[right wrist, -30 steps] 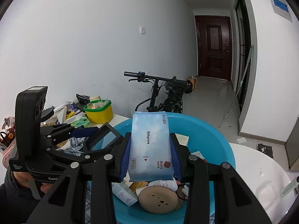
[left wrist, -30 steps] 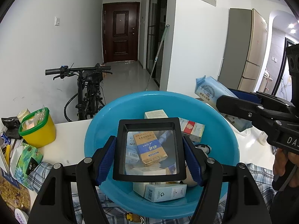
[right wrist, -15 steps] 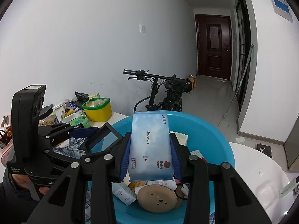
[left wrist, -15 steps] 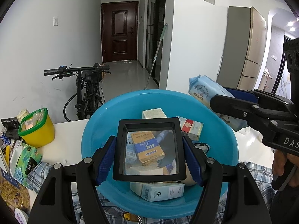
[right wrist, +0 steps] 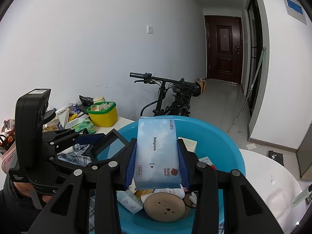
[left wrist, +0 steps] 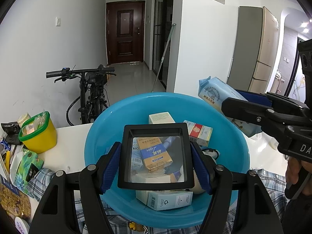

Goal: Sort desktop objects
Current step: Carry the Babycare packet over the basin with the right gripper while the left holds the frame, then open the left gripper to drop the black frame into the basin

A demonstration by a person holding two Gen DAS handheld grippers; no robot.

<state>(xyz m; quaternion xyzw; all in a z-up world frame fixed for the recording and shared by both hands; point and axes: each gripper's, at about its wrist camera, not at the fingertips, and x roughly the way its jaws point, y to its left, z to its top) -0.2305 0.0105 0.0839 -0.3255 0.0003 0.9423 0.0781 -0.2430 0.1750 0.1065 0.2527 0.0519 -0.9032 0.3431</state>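
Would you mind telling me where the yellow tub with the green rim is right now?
The yellow tub stands on the white table, left of the blue basin in the left wrist view, in front of the bicycle.

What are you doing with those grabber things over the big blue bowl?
A person is sorting desk clutter with a gripper in each hand. The left gripper holds a black-framed magnifier and the right gripper holds a pack of baby wipes, both above the blue basin, which already has small boxes in it.

I see a black bicycle [left wrist: 91, 95] against the white wall. A dark door [left wrist: 124, 32] closes the hallway; a mop [left wrist: 163, 56] leans nearby
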